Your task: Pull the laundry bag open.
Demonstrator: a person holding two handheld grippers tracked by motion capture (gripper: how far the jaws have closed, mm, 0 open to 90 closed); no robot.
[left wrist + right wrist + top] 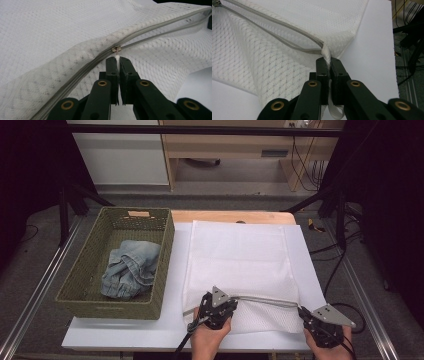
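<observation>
**Both grippers pinch the mesh bag at its zipper**

The white mesh bag [240, 265] lies flat on the white board [175, 270], just right of the wicker basket [165, 265]. Its near edge, the one toward the person, carries a grey zipper [265, 299] that runs from side to side. In the left gripper view the zipper is closed on one side of the metal slider [116, 49] and parted on the other, its two rows of teeth spreading apart toward the bag's far corner.

The left gripper [216, 306] sits at the near left part of the bag, its jaws closed narrow on a small white pull tab [117, 61] that hangs just below the slider. The right gripper [306, 315] sits at the bag's near right corner, well apart from the left one. Its jaws are likewise closed narrow, clamping a white fabric loop [327, 56] at the zipper's end; the loop's tail shows below the jaws in the right gripper view. Between the two grippers the open stretch of zipper arches slightly above the mesh.

The basket stands left of the bag, touching the board's left part. Inside it lies a crumpled piece of blue denim [129, 269]. Beyond the bag's far edge a strip of the wooden table [230, 216] shows.
</observation>
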